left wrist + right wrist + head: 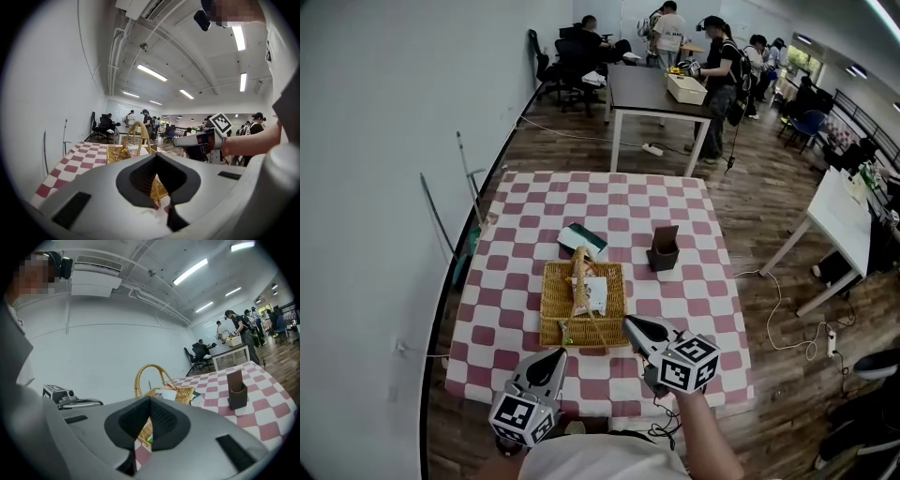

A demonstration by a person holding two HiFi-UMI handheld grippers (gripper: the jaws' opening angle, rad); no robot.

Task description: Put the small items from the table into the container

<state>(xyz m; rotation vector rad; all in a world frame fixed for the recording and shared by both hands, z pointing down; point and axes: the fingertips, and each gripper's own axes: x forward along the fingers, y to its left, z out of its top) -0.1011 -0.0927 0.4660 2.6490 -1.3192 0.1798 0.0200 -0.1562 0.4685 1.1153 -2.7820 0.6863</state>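
A wicker basket [555, 305] with an arched handle [580, 277] stands on the red-and-white checked table [675, 202]. It holds a white packet [594, 292] and a small green thing [565, 327] at its front edge. A teal-and-white flat item [581, 240] lies just behind the basket, and a brown open box [664, 251] stands to its right. My right gripper [630, 322] is shut and empty, with its tip at the basket's front right corner. Near the table's front edge, my left gripper [551, 355] is shut with nothing between its jaws. The basket [161, 389] appears beyond the right gripper [150, 399].
A white wall runs along the table's left side, with thin poles [469, 187] leaning on it. Behind the table stands a dark table [652, 94] with a box and several people around it. A white table [839, 220] and floor cables [778, 319] are on the right.
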